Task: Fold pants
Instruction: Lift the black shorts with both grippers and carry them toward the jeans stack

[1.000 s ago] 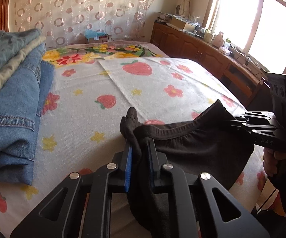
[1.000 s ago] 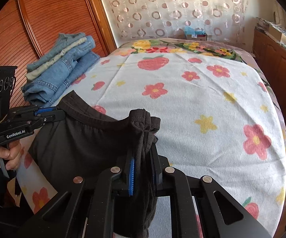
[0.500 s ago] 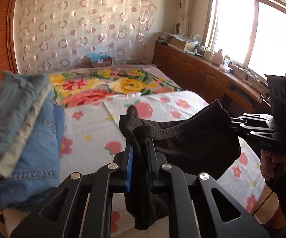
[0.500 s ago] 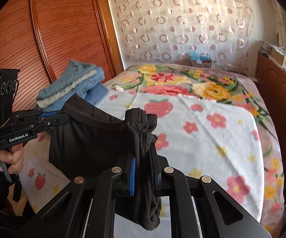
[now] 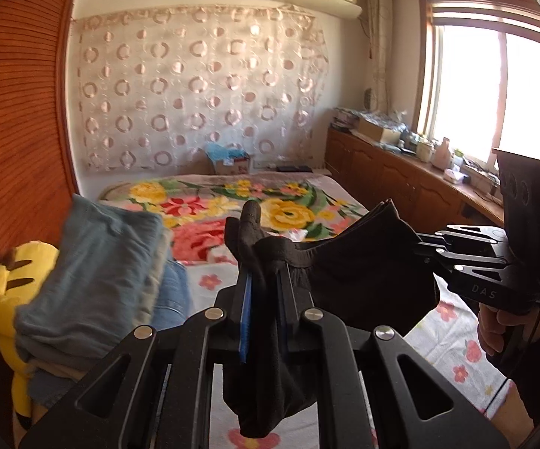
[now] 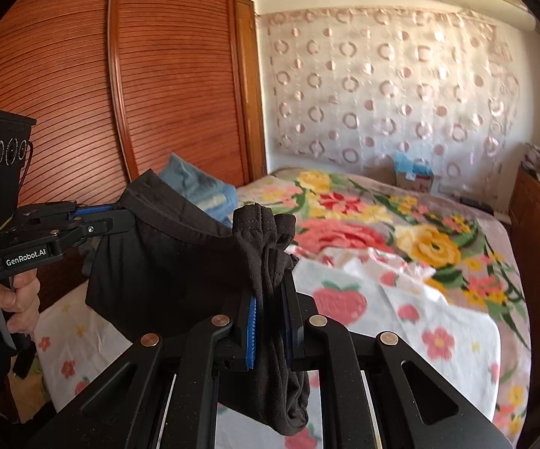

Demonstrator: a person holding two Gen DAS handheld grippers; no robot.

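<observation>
Above the near edge of the bed [image 6: 457, 340], the black pants [image 5: 363, 280] hang by the waistband, stretched between the left hand-held gripper [image 5: 262, 321] and the right hand-held gripper [image 6: 270, 321], each clamped on one end of the band, with no fabric seen touching the floral cover. The step in hand appears to be the lift-and-spread before the first fold. The next move likely calls for lowering both ends level onto the strawberry-print towel [image 6: 438, 321], well apart from the folded jeans stack [image 5: 94, 280] at the bed's left edge.
</observation>
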